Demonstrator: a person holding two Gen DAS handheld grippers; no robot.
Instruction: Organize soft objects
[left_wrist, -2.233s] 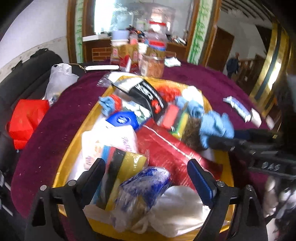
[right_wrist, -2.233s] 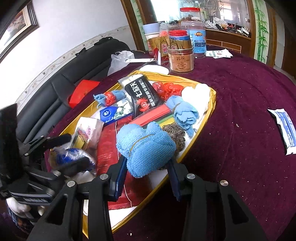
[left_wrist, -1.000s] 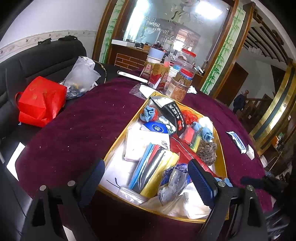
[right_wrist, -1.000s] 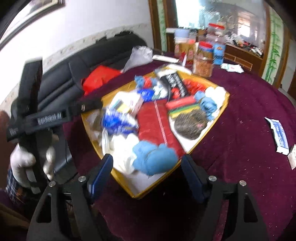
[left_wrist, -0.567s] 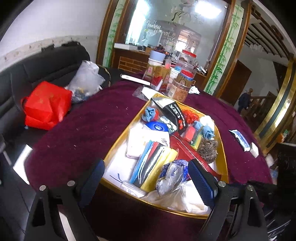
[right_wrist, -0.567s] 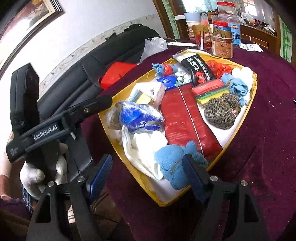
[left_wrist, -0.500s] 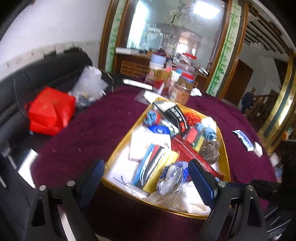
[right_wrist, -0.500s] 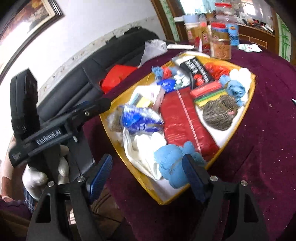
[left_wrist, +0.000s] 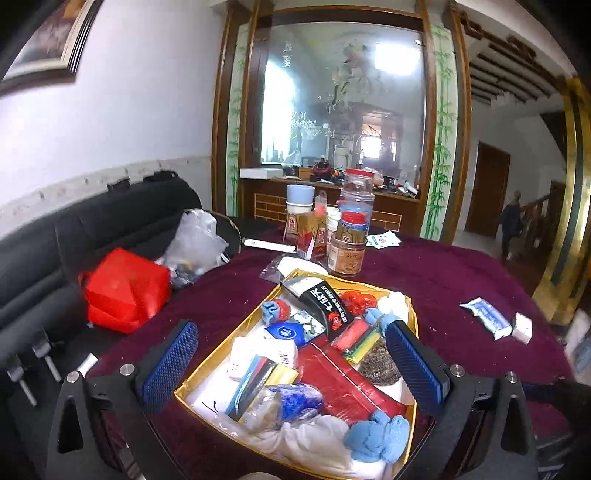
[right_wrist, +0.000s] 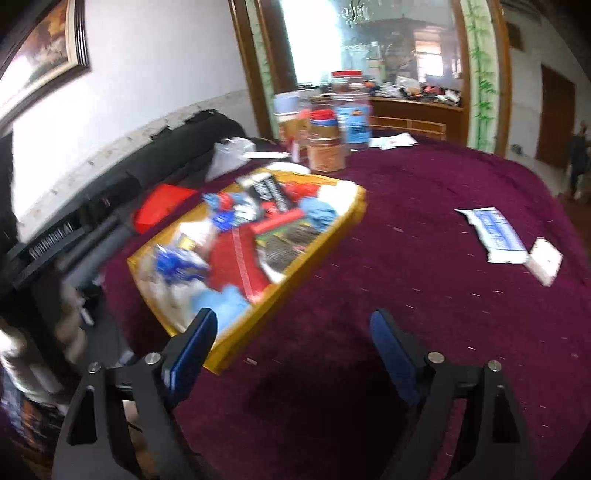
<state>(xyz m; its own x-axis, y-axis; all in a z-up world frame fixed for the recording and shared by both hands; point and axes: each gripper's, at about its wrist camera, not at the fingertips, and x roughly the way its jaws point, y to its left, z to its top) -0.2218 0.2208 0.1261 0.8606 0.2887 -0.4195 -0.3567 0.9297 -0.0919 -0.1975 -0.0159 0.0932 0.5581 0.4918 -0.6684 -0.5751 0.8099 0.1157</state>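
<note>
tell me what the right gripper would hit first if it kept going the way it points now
Probably the bare maroon tablecloth. The open right gripper aims right of the gold tray, with nothing between its fingers; depth is hard to judge in the blur.

Both tools (left_wrist: 291, 363) (right_wrist: 291, 345) wide apart, empty

Light source: daylight is coming through the glass partition (left_wrist: 343, 110) behind the table, blowing out to white at the window (right_wrist: 314, 40).
Brightness: the white wall (left_wrist: 147, 92) is reading bright, while the black sofa (left_wrist: 74, 236) is sinking into dark.
Shadow: a soft dark patch is lying on the maroon tablecloth (right_wrist: 424, 258) in the right wrist view.
Blur: the right wrist view is smearing, especially the yellow tray (right_wrist: 295, 273); the left wrist view is staying fairly sharp.
Distortion: fisheye bending is curving the door frames, and black vignetting is filling the corners.
</note>
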